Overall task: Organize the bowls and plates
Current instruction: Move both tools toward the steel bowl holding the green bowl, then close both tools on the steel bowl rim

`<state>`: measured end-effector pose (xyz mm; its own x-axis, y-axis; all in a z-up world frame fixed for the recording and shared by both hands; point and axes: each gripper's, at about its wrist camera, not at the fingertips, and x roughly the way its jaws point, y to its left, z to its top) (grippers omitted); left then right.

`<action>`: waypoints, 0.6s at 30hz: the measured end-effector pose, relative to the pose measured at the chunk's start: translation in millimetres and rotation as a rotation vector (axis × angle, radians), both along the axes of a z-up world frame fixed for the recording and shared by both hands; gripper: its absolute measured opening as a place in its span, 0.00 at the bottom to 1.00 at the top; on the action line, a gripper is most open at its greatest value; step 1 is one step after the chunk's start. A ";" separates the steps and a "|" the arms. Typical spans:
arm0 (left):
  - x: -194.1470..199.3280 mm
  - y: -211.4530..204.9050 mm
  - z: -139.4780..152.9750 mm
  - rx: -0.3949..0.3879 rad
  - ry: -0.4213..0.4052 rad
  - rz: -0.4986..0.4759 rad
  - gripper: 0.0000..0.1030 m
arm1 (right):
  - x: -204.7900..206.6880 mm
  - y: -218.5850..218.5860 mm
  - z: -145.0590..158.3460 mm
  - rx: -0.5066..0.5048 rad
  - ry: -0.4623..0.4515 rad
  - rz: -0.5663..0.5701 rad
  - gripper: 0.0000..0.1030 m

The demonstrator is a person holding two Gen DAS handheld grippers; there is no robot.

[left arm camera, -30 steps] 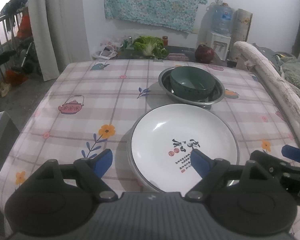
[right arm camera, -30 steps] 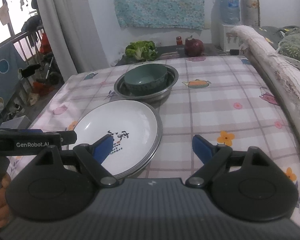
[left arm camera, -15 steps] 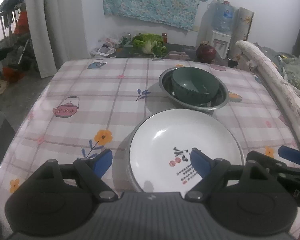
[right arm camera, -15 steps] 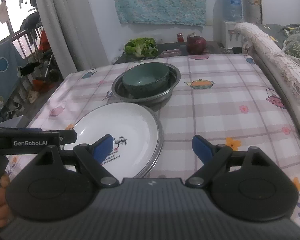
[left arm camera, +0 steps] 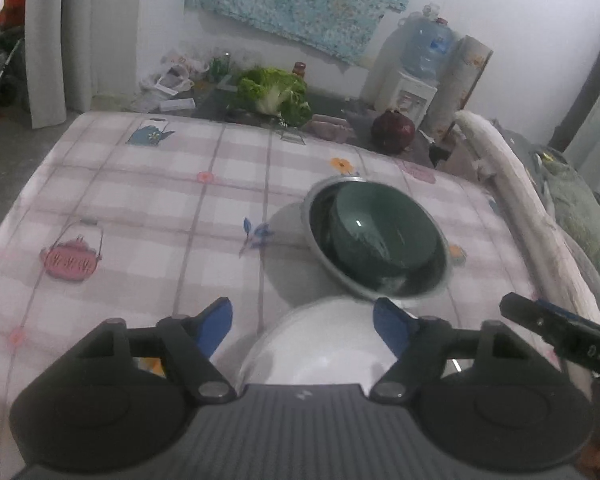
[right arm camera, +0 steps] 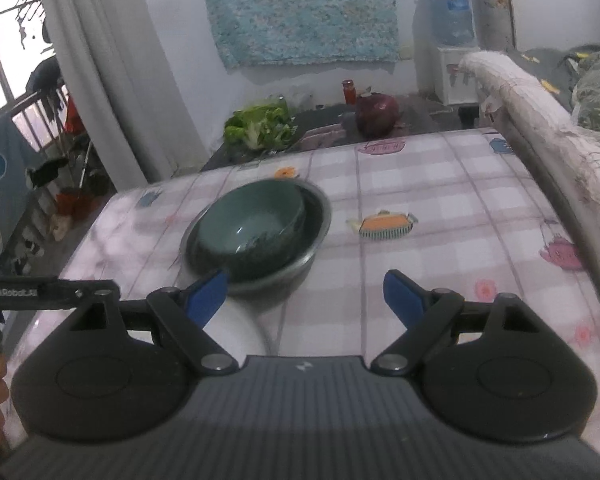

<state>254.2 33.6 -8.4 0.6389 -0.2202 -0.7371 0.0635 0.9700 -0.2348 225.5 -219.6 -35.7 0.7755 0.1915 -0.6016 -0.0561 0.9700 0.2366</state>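
Note:
A dark green bowl point(left arm camera: 380, 228) sits inside a shallow metal basin point(left arm camera: 428, 284) on the checked tablecloth; both also show in the right wrist view, the bowl point(right arm camera: 252, 220) in the basin point(right arm camera: 316, 224). A white plate point(left arm camera: 320, 340) lies just in front of the basin, partly hidden under my left gripper point(left arm camera: 304, 322), which is open and empty above its far edge. My right gripper point(right arm camera: 306, 296) is open and empty; the plate's edge point(right arm camera: 240, 336) shows by its left finger. The right gripper's tip shows in the left wrist view point(left arm camera: 560, 336).
A padded sofa arm point(right arm camera: 540, 128) runs along the table's right side. Beyond the far edge a low dark table holds a green cabbage point(left arm camera: 276, 94) and a dark red fruit point(left arm camera: 392, 130). A water dispenser point(left arm camera: 412, 76) stands at the wall. Curtain point(right arm camera: 100, 68) at left.
Both grippers have moved forward and risen toward the basin and bowl. The plate has slipped mostly under them. Both stay open.

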 end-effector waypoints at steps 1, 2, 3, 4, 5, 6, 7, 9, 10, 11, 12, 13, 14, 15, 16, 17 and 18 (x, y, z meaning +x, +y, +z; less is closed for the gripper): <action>8.8 0.6 -1.3 -0.003 0.002 -0.001 0.72 | 12.0 -3.9 -1.7 0.009 0.006 -0.001 0.78; 18.9 1.0 -3.0 -0.009 0.003 -0.006 0.69 | 21.4 -6.5 -3.4 0.013 0.011 -0.002 0.74; 26.9 0.8 -4.9 -0.016 0.003 -0.010 0.66 | 31.9 -9.1 -5.5 0.017 0.020 -0.003 0.73; 35.2 0.2 -7.3 -0.017 0.002 -0.012 0.65 | 43.9 -11.8 -8.6 0.023 0.031 -0.004 0.69; 41.4 -0.6 -9.6 -0.013 0.000 -0.013 0.61 | 53.0 -13.5 -11.3 0.028 0.039 -0.003 0.64; 49.0 -2.6 -12.6 -0.004 -0.003 -0.017 0.57 | 62.2 -14.6 -14.2 0.032 0.045 -0.001 0.62; 55.3 -4.9 -15.3 0.004 -0.005 -0.022 0.54 | 70.6 -15.2 -17.4 0.036 0.053 0.001 0.58; 66.2 -8.7 -20.0 0.010 -0.005 -0.037 0.47 | 85.9 -16.6 -25.2 0.048 0.070 0.008 0.54; 70.6 -10.0 -22.2 0.004 -0.001 -0.044 0.46 | 91.9 -16.0 -29.5 0.048 0.076 0.011 0.52; 74.2 -11.3 -24.4 -0.005 0.001 -0.054 0.43 | 96.6 -15.3 -32.9 0.047 0.081 0.012 0.52; 77.1 -12.2 -26.5 -0.016 0.004 -0.064 0.40 | 100.2 -14.8 -35.5 0.046 0.083 0.015 0.52; 79.8 -12.8 -28.7 -0.032 0.009 -0.072 0.39 | 102.4 -13.9 -37.7 0.046 0.084 0.021 0.51; 81.6 -12.9 -30.7 -0.041 0.013 -0.077 0.39 | 104.6 -12.9 -39.7 0.047 0.083 0.028 0.50; 83.9 -14.0 -33.3 -0.039 0.019 -0.079 0.38 | 106.1 -11.6 -41.2 0.047 0.079 0.035 0.49; 85.9 -15.4 -35.7 -0.032 0.023 -0.079 0.36 | 108.0 -10.3 -42.7 0.041 0.077 0.041 0.48; 87.0 -16.2 -38.1 -0.026 0.029 -0.079 0.32 | 109.6 -9.3 -44.4 0.036 0.077 0.043 0.46; 89.4 -17.1 -41.3 -0.024 0.040 -0.080 0.28 | 109.7 -9.0 -46.0 0.035 0.080 0.046 0.45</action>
<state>343.7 16.5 -49.7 0.5888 -0.2872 -0.7556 0.1309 0.9563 -0.2614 335.2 -228.6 -81.7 0.7153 0.2474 -0.6536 -0.0799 0.9580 0.2753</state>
